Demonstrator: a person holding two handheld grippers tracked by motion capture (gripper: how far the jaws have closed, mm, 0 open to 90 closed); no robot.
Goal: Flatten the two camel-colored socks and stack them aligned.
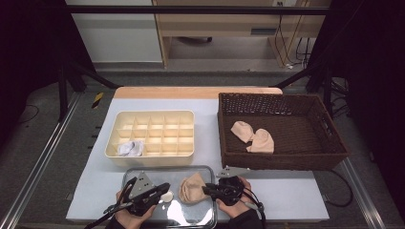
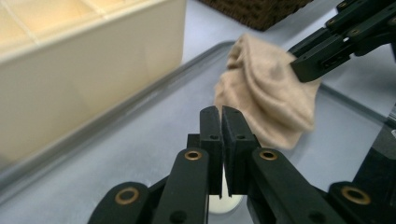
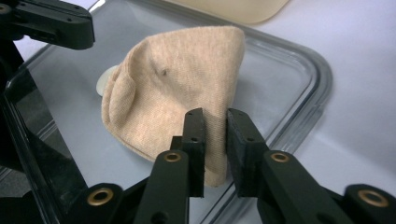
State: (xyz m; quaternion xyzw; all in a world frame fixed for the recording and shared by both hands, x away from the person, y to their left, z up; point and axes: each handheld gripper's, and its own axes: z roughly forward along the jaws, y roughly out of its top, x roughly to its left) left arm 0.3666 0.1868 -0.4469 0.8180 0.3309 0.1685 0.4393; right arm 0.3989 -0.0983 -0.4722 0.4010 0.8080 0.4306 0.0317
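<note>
At six o'clock on the worktop [image 1: 296, 200] sits a clear tray [image 1: 210, 172], and in it my beige sock [image 1: 192, 188], bunched.

Right tool [image 3: 216, 140]: my jaws stand a little apart with the sock's edge between them; whether the pads press it I cannot tell.

Left tool [image 2: 221, 122]: jaws closed nearly together on a small white piece [image 2: 226, 199], at nine o'clock of the sock.

Cream divider box [image 1: 151, 137] at twelve o'clock of the tray, holding a white sock [image 1: 130, 148].

Wicker basket [image 1: 282, 160] at two o'clock, holding two beige socks [image 1: 253, 137].

No writing readable anywhere.

Bare worktop lies at three o'clock of the tray; tray rim close by both tools.
</note>
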